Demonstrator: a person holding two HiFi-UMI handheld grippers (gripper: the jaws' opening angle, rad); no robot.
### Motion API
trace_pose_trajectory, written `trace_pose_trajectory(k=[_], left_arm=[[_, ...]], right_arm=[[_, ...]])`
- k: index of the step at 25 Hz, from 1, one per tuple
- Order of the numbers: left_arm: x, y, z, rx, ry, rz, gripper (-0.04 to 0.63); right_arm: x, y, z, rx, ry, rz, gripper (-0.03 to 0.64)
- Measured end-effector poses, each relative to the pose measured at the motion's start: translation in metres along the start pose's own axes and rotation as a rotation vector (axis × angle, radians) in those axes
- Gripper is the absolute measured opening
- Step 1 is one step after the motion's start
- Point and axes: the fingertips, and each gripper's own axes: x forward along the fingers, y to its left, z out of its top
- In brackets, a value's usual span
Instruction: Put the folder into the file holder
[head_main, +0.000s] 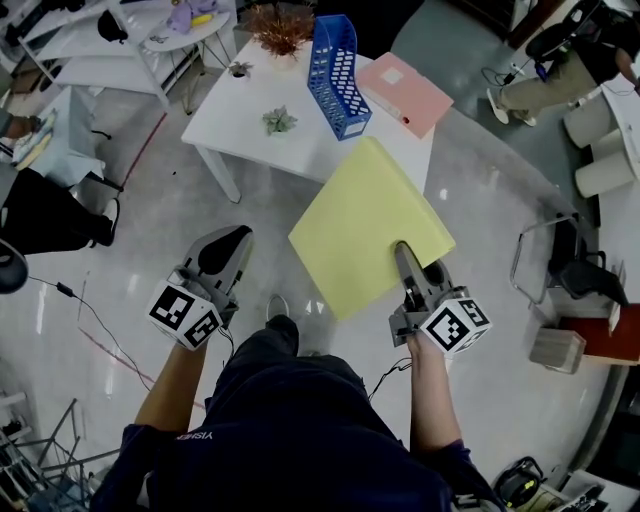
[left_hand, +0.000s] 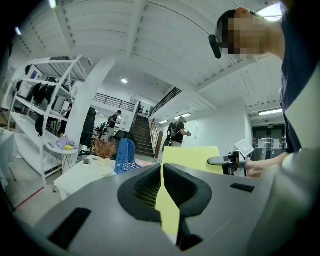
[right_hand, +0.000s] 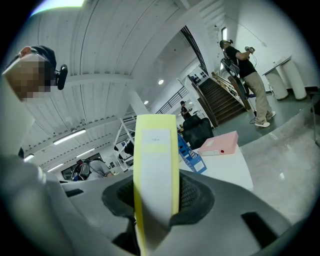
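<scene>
Over the floor short of the table (head_main: 240, 115), the folder (head_main: 368, 228) lies broad face up, its long axis running from the right gripper (head_main: 402, 250), clamped on its spine, toward the blue holder (head_main: 338, 75). A pink folder (head_main: 405, 92) lies just beside the holder, and the left gripper (head_main: 238, 234) is closed on nothing. Plain yellow, the folder has a white label on its spine.

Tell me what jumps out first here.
A large yellow folder, clamped at its near edge by the jaws of the right gripper, fills the middle of the head view. Beyond it, a blue file holder stands on the white table beside a pink folder; the left gripper carries nothing.
</scene>
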Motion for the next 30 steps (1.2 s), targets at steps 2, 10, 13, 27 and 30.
trace_pose_trajectory(k=[2, 10, 13, 27, 30], left_arm=[[0.003, 0.011, 0.002, -0.002, 0.0, -0.006, 0.043], [0.012, 0.059, 0.016, -0.003, -0.006, -0.027, 0.043], [0.015, 0.074, 0.019, -0.002, -0.009, -0.035, 0.043], [0.018, 0.103, 0.026, -0.011, -0.027, -0.057, 0.043], [0.021, 0.107, 0.028, -0.009, -0.03, -0.055, 0.043]], right_arm=[[0.011, 0.002, 0.001, -0.002, 0.0, -0.004, 0.146], [0.056, 0.014, 0.006, -0.007, -0.007, -0.019, 0.146], [0.07, 0.018, 0.008, -0.011, -0.013, -0.021, 0.146], [0.1, 0.03, 0.015, -0.035, -0.02, -0.029, 0.146], [0.105, 0.029, 0.017, -0.037, -0.02, -0.027, 0.146]])
